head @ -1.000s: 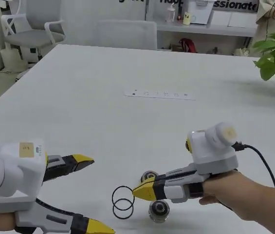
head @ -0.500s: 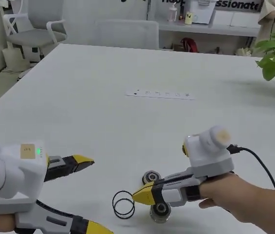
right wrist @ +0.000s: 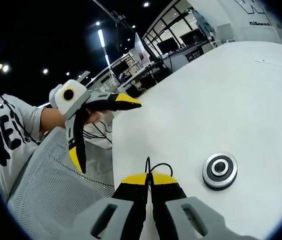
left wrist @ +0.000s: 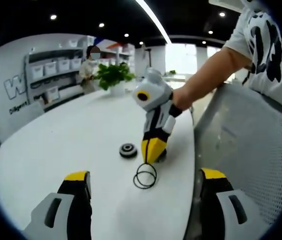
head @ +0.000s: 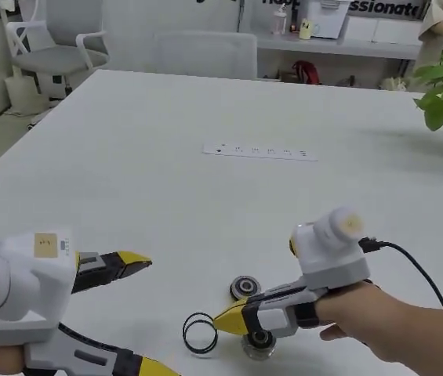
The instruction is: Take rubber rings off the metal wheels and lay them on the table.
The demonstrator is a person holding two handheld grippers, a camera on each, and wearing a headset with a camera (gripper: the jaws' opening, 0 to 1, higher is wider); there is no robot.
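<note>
The left gripper [left wrist: 144,181] is holding its black, yellow-tipped jaws wide apart, gripping nothing. Just ahead of its open jaws, two thin black rubber rings [left wrist: 145,176] are lying flat and overlapping on the smooth white table [left wrist: 56,145]. The right gripper [right wrist: 150,177] is pressing its jaws together, and its yellow tips are resting at the rings' edge; whether a ring is being pinched between them cannot be told. Beside that gripper's body a round metal wheel [head: 259,342] with a dark hub is sitting half hidden. Just beyond the gripper a second wheel [head: 245,287], a shiny disc with dark concentric bands, is lying clear. Compared with a second ago, the right gripper is sitting lower over the nearer wheel and uncovering the farther one. The two loops are overlapping more closely, and the left gripper is staying wide open.
</note>
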